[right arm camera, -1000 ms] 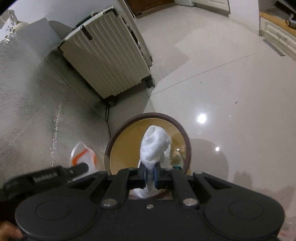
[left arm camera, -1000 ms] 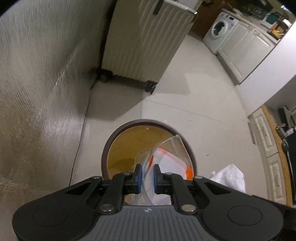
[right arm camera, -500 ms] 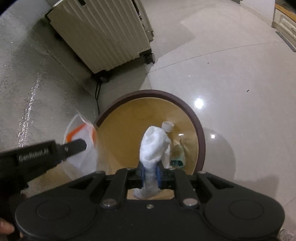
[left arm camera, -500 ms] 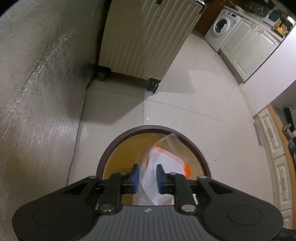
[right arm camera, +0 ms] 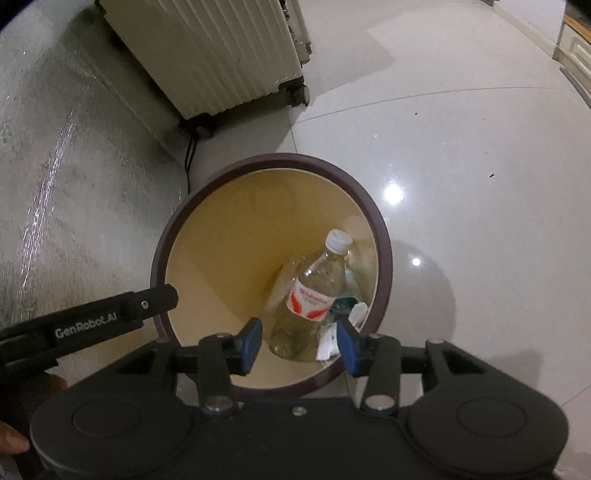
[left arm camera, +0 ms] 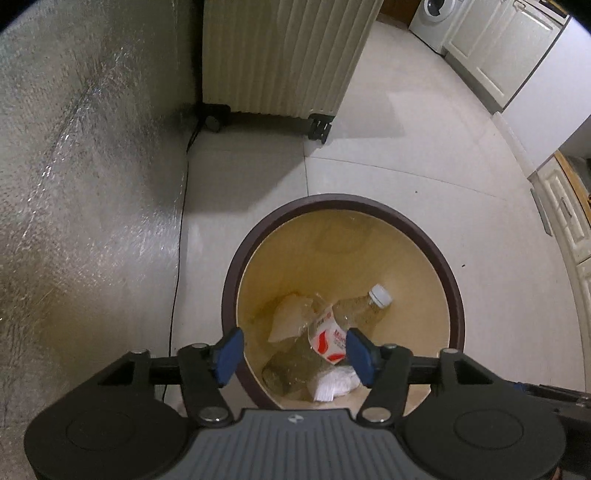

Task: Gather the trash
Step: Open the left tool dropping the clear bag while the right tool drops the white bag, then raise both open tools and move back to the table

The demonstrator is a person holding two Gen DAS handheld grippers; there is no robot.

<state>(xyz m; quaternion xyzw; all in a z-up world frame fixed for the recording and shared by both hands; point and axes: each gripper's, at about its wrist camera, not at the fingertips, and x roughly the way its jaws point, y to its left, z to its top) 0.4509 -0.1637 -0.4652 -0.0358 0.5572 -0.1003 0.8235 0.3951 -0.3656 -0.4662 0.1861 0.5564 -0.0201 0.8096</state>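
Observation:
A round bin with a dark brown rim [left arm camera: 448,275] [right arm camera: 384,236] and yellow inside stands on the floor. In it lie a clear plastic bottle with a white cap and red-white label [left arm camera: 364,306] [right arm camera: 314,288], a clear plastic bag [left arm camera: 291,317] and white crumpled tissue [left arm camera: 332,384] [right arm camera: 327,341]. My left gripper [left arm camera: 293,354] is open and empty above the bin's near edge. My right gripper [right arm camera: 298,347] is open and empty above the bin. The left gripper's finger [right arm camera: 110,315] shows at the bin's left rim in the right wrist view.
A cream ribbed suitcase on wheels [left arm camera: 280,55] [right arm camera: 221,48] stands behind the bin. A silvery textured wall [left arm camera: 74,184] runs along the left, with a black cable [left arm camera: 179,258] at its foot. White cabinets [left arm camera: 491,48] and a washing machine [left arm camera: 434,14] stand at the far right.
Both grippers have opened. The clear bag from the left one and the white tissue from the right one have dropped into the bin. Both grippers moved over the bin.

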